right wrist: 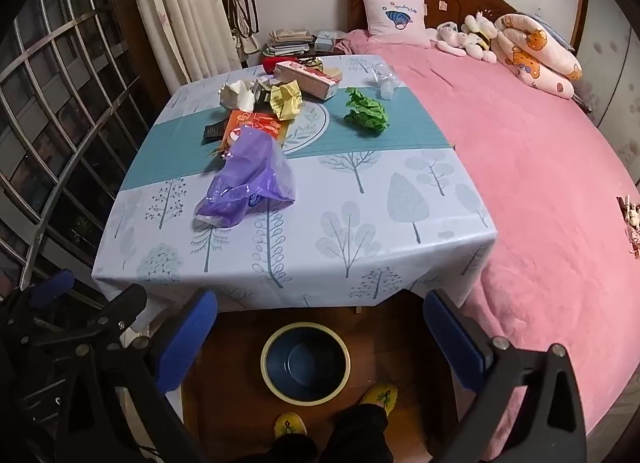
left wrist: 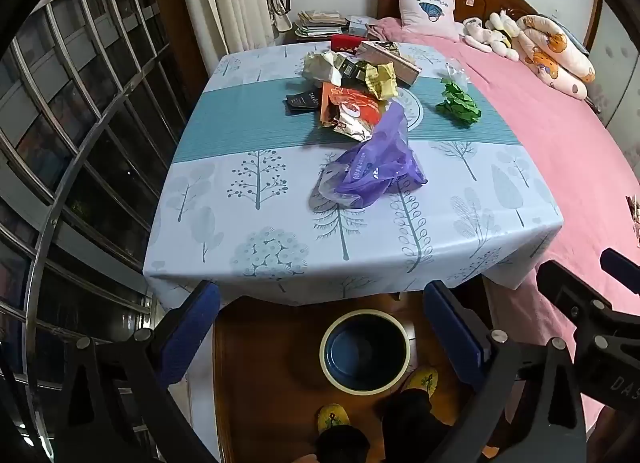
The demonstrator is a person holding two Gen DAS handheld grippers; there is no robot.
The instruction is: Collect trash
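Trash lies on a table with a tree-print cloth (left wrist: 260,247) (right wrist: 360,247): a purple plastic bag (left wrist: 376,163) (right wrist: 250,179) nearest me, an orange snack wrapper (left wrist: 348,107) (right wrist: 256,125), a yellow wrapper (left wrist: 382,81) (right wrist: 286,99), crumpled green paper (left wrist: 458,103) (right wrist: 366,111) and a white crumpled piece (left wrist: 318,69) (right wrist: 236,95). A dark blue bin with a pale rim (left wrist: 365,351) (right wrist: 306,363) stands on the floor below the table's near edge. My left gripper (left wrist: 320,329) and right gripper (right wrist: 320,337) hang open and empty above the bin, short of the table.
A bed with a pink blanket (left wrist: 560,151) (right wrist: 540,183) adjoins the table's right side. A barred window (left wrist: 60,143) runs along the left. A long box (left wrist: 390,59) (right wrist: 308,79) sits at the table's far side. The person's yellow slippers (left wrist: 420,379) (right wrist: 380,395) stand by the bin.
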